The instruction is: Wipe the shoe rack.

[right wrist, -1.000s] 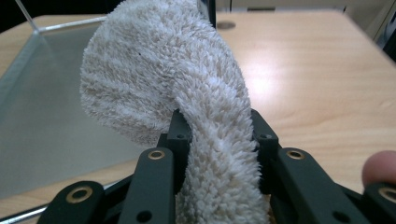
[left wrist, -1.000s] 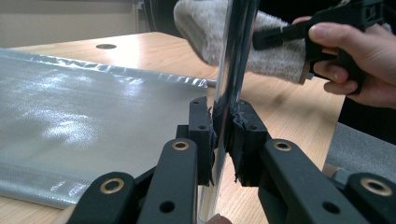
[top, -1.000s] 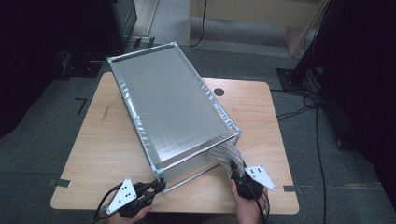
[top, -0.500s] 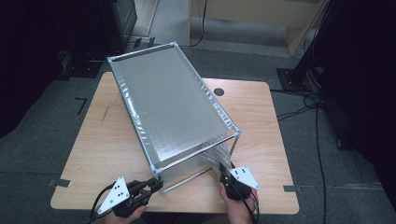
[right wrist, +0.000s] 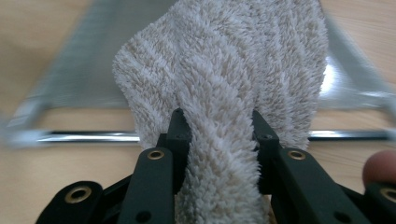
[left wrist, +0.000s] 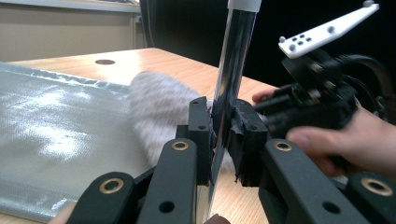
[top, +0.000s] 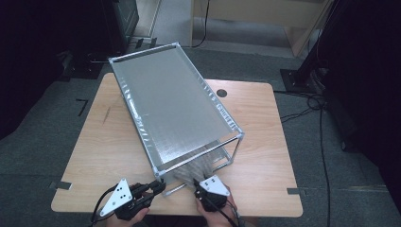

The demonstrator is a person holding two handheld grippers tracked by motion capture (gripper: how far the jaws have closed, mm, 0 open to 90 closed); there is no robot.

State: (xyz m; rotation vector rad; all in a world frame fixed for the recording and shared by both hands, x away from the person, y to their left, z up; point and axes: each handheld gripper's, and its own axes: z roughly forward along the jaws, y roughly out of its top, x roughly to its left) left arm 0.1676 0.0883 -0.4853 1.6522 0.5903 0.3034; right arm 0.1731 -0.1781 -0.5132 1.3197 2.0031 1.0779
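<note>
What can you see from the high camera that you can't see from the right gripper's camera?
The high view takes in the whole wooden table, the silver box-shaped case lying tilted on it, the left gripper at the case's near corner post, and the dark floor around. The right gripper view gives a close look at the fluffy beige towel pinched between the right gripper jaws, with each tuft of its pile visible. Both views share the table's wood, the case's shiny metal frame, and the towel coming out of the case's open end.
</note>
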